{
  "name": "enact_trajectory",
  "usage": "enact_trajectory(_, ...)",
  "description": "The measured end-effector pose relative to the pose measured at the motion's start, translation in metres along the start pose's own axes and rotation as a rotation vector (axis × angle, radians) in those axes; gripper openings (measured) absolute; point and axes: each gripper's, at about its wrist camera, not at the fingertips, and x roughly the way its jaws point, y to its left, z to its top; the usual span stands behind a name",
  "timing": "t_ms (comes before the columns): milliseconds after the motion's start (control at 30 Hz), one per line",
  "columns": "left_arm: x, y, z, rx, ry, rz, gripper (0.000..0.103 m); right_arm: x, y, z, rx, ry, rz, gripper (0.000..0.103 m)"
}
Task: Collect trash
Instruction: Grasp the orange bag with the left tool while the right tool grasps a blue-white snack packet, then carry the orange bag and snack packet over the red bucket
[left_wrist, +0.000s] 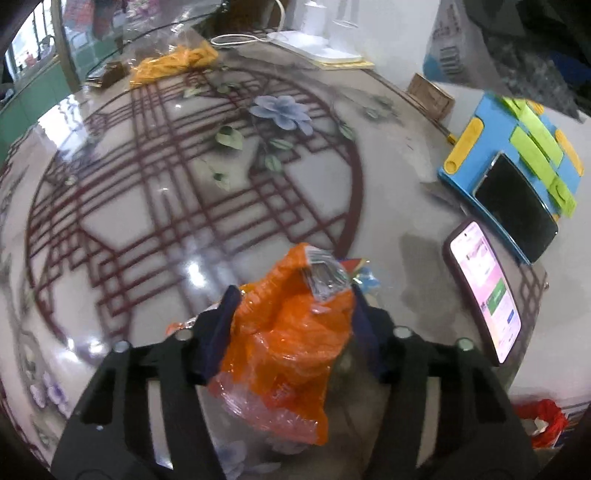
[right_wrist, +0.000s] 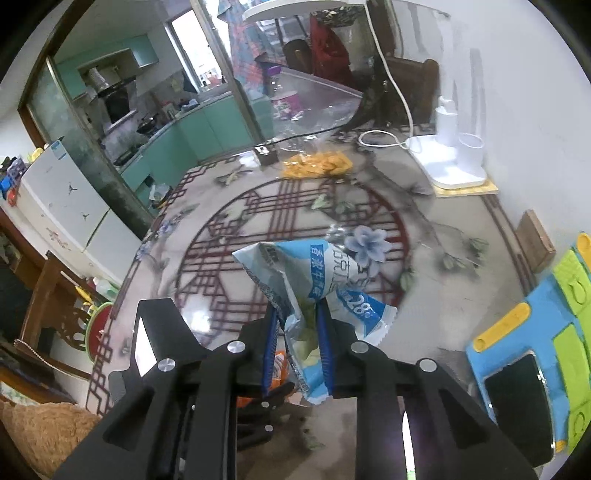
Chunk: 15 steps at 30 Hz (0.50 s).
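Observation:
My left gripper (left_wrist: 293, 295) is shut on a crumpled orange plastic wrapper (left_wrist: 288, 332) and holds it above the glass table top (left_wrist: 155, 206). My right gripper (right_wrist: 297, 314) is shut on a blue and white snack wrapper (right_wrist: 314, 269), also held above the table. A clear bag of yellow-orange snacks (left_wrist: 173, 62) lies at the table's far side; it shows in the right wrist view (right_wrist: 317, 164) too. Part of the left gripper and a bit of orange wrapper (right_wrist: 279, 369) show below my right fingers.
A lit phone (left_wrist: 487, 291) and a blue, yellow and green tray (left_wrist: 513, 155) holding a dark phone (left_wrist: 517, 206) lie at the right. A white lamp base (right_wrist: 454, 162) with its cable, a small wooden box (left_wrist: 430, 94) and a red bag (left_wrist: 543, 421) are nearby.

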Motion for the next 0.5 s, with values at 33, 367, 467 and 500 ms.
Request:
enact_trajectory(33, -0.01, 0.007, 0.001, -0.022, -0.021, 0.014, 0.053, 0.001, 0.004, 0.002, -0.002, -0.006, 0.008, 0.02)
enact_trajectory(367, -0.141, 0.08, 0.0, -0.266, -0.283, 0.19, 0.053, 0.02, 0.068, 0.026, -0.101, -0.035, 0.109, 0.011)
enact_trajectory(467, -0.166, 0.1, -0.006, -0.301, -0.315, 0.262, 0.053, 0.034, 0.089, 0.027, -0.157, -0.008, 0.124, 0.011)
enact_trajectory(500, -0.17, 0.105, -0.009, -0.311, -0.314, 0.282, 0.053, 0.038, 0.092, 0.026, -0.174, 0.005, 0.117, 0.013)
